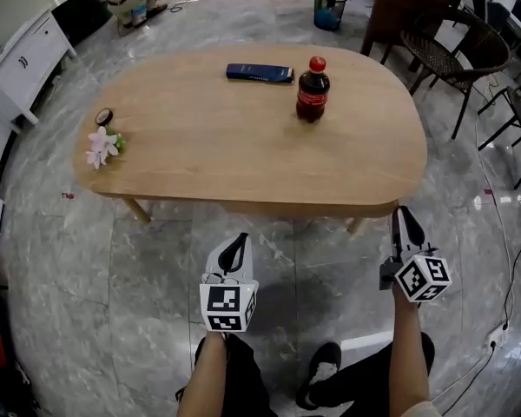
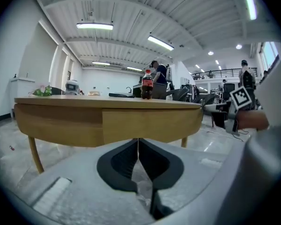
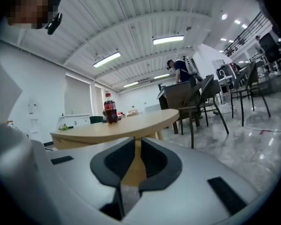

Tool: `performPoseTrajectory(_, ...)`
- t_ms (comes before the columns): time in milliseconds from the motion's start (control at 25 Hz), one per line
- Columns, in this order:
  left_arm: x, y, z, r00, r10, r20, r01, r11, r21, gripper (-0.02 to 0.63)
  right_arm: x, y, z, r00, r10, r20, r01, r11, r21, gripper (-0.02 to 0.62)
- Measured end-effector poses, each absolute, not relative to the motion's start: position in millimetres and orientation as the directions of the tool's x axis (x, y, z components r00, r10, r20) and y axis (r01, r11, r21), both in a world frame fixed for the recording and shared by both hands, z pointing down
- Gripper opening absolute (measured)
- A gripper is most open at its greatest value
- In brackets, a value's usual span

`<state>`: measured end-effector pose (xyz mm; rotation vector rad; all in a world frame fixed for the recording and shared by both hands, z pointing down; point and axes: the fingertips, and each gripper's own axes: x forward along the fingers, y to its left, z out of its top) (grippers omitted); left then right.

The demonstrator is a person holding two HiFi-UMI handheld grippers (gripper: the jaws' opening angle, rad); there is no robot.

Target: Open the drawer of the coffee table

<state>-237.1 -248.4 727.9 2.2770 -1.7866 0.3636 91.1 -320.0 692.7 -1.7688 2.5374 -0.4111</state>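
- The oval wooden coffee table stands on a grey marble floor.
- The drawer sits in the table's near side, under the top. Its plain wooden front is flush with the apron, so it is closed.
- The left gripper hangs over the floor in front of the table, apart from it. Its 2 jaws are pressed together with nothing between them, and they point at the drawer front.
- The right gripper is further right, its tips near the table's near right rim. Its jaws stand slightly apart, and only the table's edge shows through the narrow gap.
- On the top stand a cola bottle, a dark blue flat box and, at the left end, a pale flower.
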Motion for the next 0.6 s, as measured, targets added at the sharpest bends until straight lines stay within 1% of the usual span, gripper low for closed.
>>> performPoseTrajectory(80,-243,-252,737,0.232,-0.922,0.309,-0.970,-0.243,0.002,0.012,102,-323,685,-0.357,-0.926,0.124,-0.926,0.333,-0.178,0.054)
performPoseTrajectory(200,-257,-257,742,0.218,-0.935,0.280,-0.969,-0.241,-0.050,0.012,107,-317,698,-0.421,-0.894,0.153,-0.904,0.399,-0.154,0.088)
performPoseTrajectory(280,-262,-257,740,0.203,-0.938,0.280,-0.968,-0.235,-0.086,0.014,102,-313,714,-0.473,-0.860,0.189,-0.880,0.450,-0.153,0.171)
performPoseTrajectory(360,-264,-258,734,0.198,-0.934,0.297,-0.966,-0.238,-0.103,0.014,95,-311,724,-0.503,-0.835,0.222,-0.864,0.485,-0.133,0.215)
performPoseTrajectory(400,-266,-258,731,0.197,-0.931,0.307,-0.966,-0.237,-0.101,0.020,91,-308,728,-0.508,-0.826,0.244,-0.861,0.498,-0.104,0.216)
performPoseTrajectory(480,-273,-262,726,0.184,-0.932,0.313,-0.973,-0.218,-0.079,0.107,86,-303,733,-0.506,-0.812,0.290,-0.853,0.520,-0.032,0.219)
performPoseTrajectory(600,-279,-275,718,0.173,-0.944,0.280,-0.979,-0.195,-0.056,0.168,84,-309,728,-0.504,-0.812,0.295,-0.854,0.519,-0.031,0.223)
